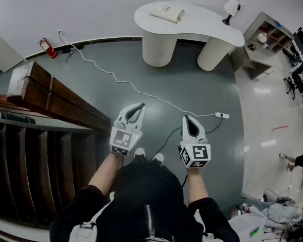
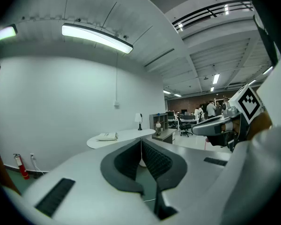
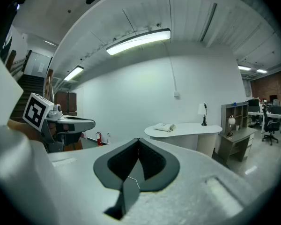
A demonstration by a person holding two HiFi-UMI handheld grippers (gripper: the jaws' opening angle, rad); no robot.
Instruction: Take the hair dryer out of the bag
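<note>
A cream bag (image 1: 167,13) lies on the white curved table (image 1: 202,24) far ahead across the room; it also shows as the bag (image 2: 107,136) in the left gripper view and as the bag (image 3: 165,127) in the right gripper view. No hair dryer shows in any view. I hold both grippers side by side at waist height over the grey floor, far from the table. My left gripper (image 1: 141,106) is shut with nothing between its jaws, pads together (image 2: 141,140). My right gripper (image 1: 186,118) is likewise shut and empty (image 3: 138,139).
A white cable (image 1: 141,92) runs over the floor to a power strip (image 1: 222,115). A wooden staircase (image 1: 45,100) rises at the left, with a fire extinguisher (image 1: 47,48) by the wall. A small lamp (image 1: 231,8) stands on the table, a shelf unit (image 1: 265,42) to its right. People stand far off (image 2: 210,109).
</note>
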